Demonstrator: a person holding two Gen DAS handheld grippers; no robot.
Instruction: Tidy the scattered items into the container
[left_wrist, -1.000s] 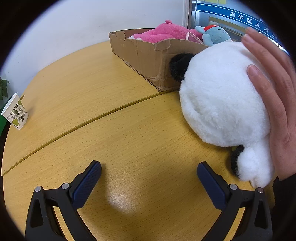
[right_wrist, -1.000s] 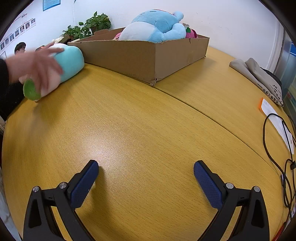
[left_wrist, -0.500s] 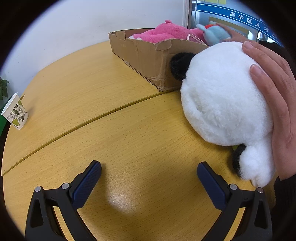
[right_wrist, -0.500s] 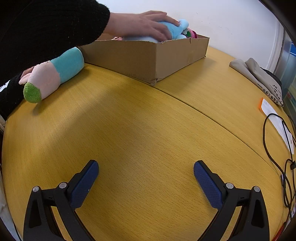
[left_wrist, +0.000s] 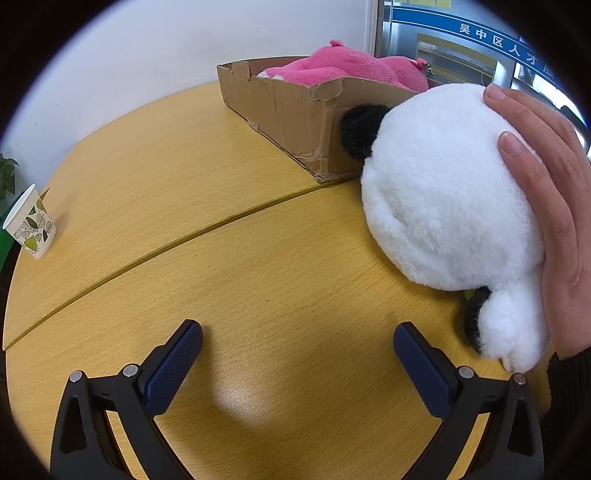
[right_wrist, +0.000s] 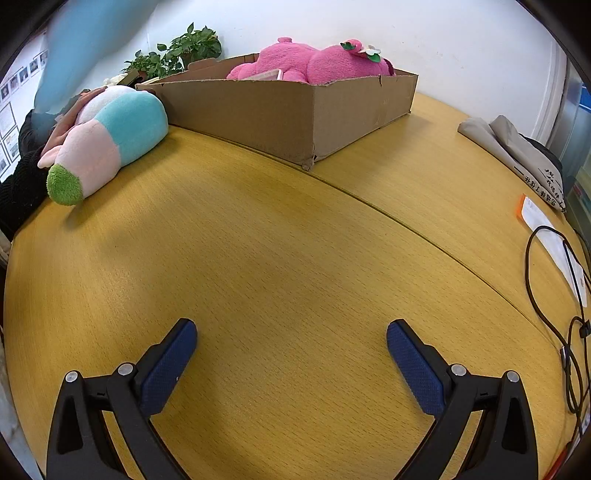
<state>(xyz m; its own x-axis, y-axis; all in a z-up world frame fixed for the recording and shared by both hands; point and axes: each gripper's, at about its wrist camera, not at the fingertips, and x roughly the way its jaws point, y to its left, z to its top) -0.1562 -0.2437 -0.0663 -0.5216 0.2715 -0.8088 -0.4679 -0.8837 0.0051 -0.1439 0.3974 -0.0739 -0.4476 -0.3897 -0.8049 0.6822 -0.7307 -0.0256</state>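
Note:
A white and black panda plush (left_wrist: 443, 199) lies on the wooden table at the right of the left wrist view, with a person's bare hand (left_wrist: 546, 192) on it. The cardboard box (left_wrist: 288, 110) behind it holds a pink plush (left_wrist: 347, 66). My left gripper (left_wrist: 297, 341) is open and empty, low over the table in front of the panda. In the right wrist view the box (right_wrist: 295, 110) with the pink plush (right_wrist: 314, 62) stands at the back; the same plush, pink and turquoise on this side (right_wrist: 107, 144), lies left of it. My right gripper (right_wrist: 291, 338) is open and empty.
A paper cup (left_wrist: 31, 225) stands at the table's left edge. A folded grey cloth (right_wrist: 517, 155), papers (right_wrist: 554, 236) and a black cable (right_wrist: 554, 314) lie at the right. Potted plants (right_wrist: 177, 55) stand behind the box. A blurred blue shape (right_wrist: 85, 48) hangs at top left.
The blue plush that lay on top in the box has been lifted out by a person's hand and now blurs at the top left. Both grippers have stayed still.

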